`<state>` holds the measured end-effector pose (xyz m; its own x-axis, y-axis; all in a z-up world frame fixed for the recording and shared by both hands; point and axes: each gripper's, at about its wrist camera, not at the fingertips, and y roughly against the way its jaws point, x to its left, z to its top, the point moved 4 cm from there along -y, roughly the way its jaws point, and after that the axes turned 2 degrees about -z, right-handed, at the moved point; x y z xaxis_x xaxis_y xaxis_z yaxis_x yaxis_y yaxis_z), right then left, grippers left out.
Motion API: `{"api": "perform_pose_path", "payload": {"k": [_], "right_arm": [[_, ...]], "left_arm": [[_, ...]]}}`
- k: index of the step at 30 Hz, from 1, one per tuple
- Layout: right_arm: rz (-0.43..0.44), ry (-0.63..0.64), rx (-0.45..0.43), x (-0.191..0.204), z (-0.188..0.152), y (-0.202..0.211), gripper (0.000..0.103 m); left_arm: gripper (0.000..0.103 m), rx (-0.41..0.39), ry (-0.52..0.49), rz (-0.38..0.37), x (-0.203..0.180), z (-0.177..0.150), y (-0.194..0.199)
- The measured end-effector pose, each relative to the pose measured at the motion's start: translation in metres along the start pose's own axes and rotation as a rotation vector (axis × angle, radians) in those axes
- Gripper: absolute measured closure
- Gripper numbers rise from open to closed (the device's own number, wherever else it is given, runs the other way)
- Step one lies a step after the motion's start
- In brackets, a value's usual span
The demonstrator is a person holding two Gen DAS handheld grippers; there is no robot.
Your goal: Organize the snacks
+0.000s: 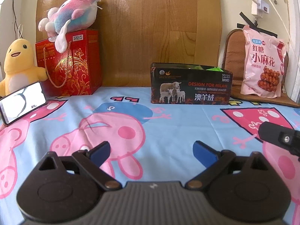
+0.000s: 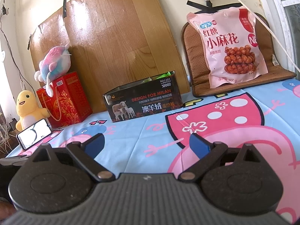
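Observation:
A black box with sheep printed on it (image 1: 191,87) (image 2: 143,100) stands open-topped at the back of the cartoon-print cloth, with green snack wrappers (image 1: 212,68) (image 2: 165,74) poking out of its top. A large pink snack bag (image 1: 263,61) (image 2: 230,46) leans upright on a brown cushion at the right. My left gripper (image 1: 151,150) hovers open over the cloth, well short of the box, nothing between its blue pads. My right gripper (image 2: 146,142) is open too, empty, with the box ahead and to the left. A part of the right gripper (image 1: 279,136) shows at the left wrist view's right edge.
A red gift box (image 1: 71,63) (image 2: 64,101) carries a pink-blue plush (image 1: 71,16) (image 2: 54,63) at the back left. A yellow plush duck (image 1: 18,63) (image 2: 28,108) and a propped phone (image 1: 21,103) (image 2: 34,133) stand beside it. A wooden board (image 1: 159,28) leans on the wall. A brown cushion (image 2: 266,71) lies at the right.

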<state>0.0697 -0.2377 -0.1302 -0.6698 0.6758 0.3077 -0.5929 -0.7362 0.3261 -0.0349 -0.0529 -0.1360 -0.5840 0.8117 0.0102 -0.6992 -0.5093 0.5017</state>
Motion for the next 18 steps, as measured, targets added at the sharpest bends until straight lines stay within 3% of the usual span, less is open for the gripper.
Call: {"api": "perform_pose_path", "payload": {"k": [18], "right_arm": [[0.013,-0.013,-0.016,-0.0008,0.0007,0.0025,0.004]], "left_arm": [[0.000,-0.009,0.007,-0.014,-0.0005,0.0004,0.0022]]}}
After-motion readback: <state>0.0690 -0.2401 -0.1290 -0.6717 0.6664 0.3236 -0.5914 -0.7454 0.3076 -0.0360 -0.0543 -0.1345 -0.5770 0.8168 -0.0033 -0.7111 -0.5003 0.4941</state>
